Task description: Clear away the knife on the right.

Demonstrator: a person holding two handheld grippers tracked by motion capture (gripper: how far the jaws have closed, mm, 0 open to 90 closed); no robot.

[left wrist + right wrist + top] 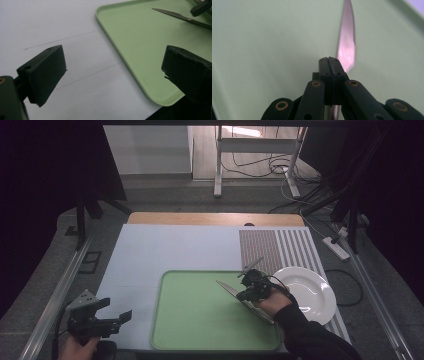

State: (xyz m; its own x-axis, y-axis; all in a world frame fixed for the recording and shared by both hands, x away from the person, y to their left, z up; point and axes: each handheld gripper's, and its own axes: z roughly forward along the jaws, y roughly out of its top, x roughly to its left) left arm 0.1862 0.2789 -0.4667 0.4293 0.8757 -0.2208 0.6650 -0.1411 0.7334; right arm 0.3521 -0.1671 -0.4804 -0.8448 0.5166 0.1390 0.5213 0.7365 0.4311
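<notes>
A metal knife (231,290) lies slantwise over the right half of the green tray (200,315), tip toward the tray's middle. My right gripper (246,293) hovers over the knife's midsection and points along it. In the right gripper view its jaws are pressed flush together, and the blade (346,42) runs out from just under the right gripper (329,60); I see nothing between the pads. My left gripper (118,313) stands open over the white mat at the tray's near left corner, holding nothing. The left gripper view shows the left gripper (113,72), the tray (140,50) and the knife (175,15).
A white plate (312,292) sits just right of the tray, beside my right hand. A striped mat (280,247) lies behind it. A white mat (165,250) covers the table's left and middle. The table's front edge is close below both hands.
</notes>
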